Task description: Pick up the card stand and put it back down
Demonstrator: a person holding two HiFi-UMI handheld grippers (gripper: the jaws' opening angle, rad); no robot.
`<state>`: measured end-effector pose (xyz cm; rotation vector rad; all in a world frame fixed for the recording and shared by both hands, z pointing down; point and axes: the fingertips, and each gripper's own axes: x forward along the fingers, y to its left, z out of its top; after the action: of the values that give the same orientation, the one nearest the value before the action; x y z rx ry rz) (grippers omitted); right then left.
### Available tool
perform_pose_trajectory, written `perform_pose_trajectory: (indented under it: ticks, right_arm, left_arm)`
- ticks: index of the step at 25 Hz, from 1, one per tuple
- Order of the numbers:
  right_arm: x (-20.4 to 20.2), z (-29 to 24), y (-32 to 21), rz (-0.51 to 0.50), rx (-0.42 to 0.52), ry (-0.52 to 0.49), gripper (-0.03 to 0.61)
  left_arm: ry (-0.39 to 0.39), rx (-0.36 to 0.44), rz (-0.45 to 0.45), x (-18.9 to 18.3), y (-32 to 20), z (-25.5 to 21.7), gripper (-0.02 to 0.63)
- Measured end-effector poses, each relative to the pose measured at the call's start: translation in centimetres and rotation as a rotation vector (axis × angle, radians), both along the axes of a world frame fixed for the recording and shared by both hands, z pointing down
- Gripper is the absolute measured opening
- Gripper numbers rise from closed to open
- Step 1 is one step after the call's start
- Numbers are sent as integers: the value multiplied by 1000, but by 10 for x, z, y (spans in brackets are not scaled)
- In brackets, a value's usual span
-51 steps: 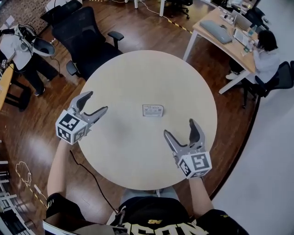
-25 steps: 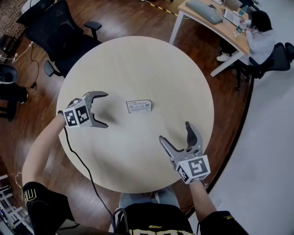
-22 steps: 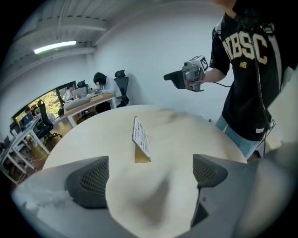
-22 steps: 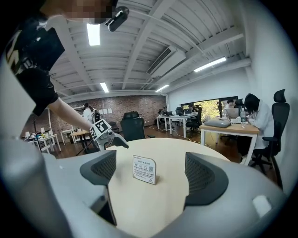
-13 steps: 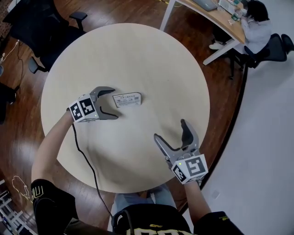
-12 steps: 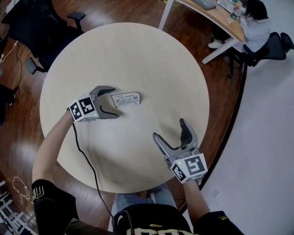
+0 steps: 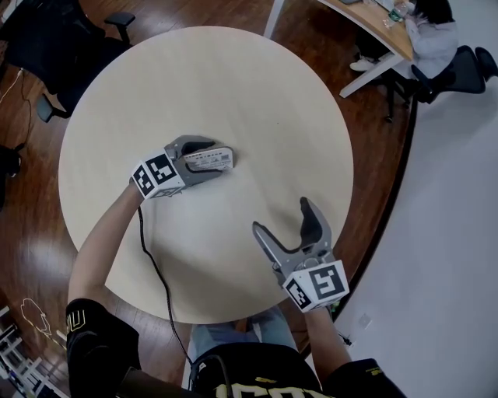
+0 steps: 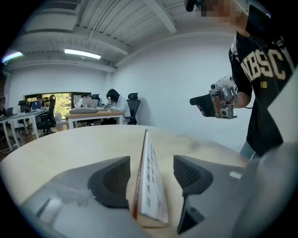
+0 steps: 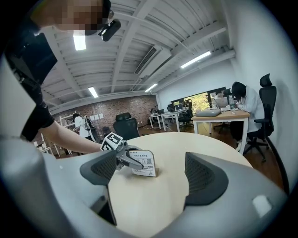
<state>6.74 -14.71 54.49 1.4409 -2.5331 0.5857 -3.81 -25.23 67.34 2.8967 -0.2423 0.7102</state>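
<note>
The card stand, a small white printed card in an upright holder, stands on the round beige table left of centre. My left gripper has its jaws on either side of the card stand. They have just been closing, with the card between them. The left pad sits close to the card's face, and a gap still shows at the right pad. My right gripper hovers open and empty near the table's front right. From it I see the card stand and the left gripper straight ahead.
A black cable trails from the left gripper over the table's near edge. Black office chairs stand beyond the table at top left. A desk with a seated person is at top right.
My left gripper has slid right across the table to the card stand, and its jaws have narrowed around it. The right gripper has hardly moved.
</note>
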Motion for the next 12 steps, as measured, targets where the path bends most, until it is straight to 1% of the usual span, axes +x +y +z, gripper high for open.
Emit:
perform_pose_trajectory:
  ticks: [3,7,8,10,12]
  right_arm:
    - [3,2,1,8,-6,-2,468]
    - [3,2,3,1,-3,-9,468]
    - [3,1,3,-2,-1,-9,468]
    - [2,-4,1,-3,8,-12,468]
    - [0,-12,-1,-3,22,-15,468]
  left_arm:
    - [16,9,-44,1,-9,-1,223]
    - [36,8,-80,3,-15,-5,95]
    - [37,3,-83,3,-15,-5,47]
    - [47,-12,-91,4,-14,-9,16]
    - [71,-33,-95,5,-12,-19,14]
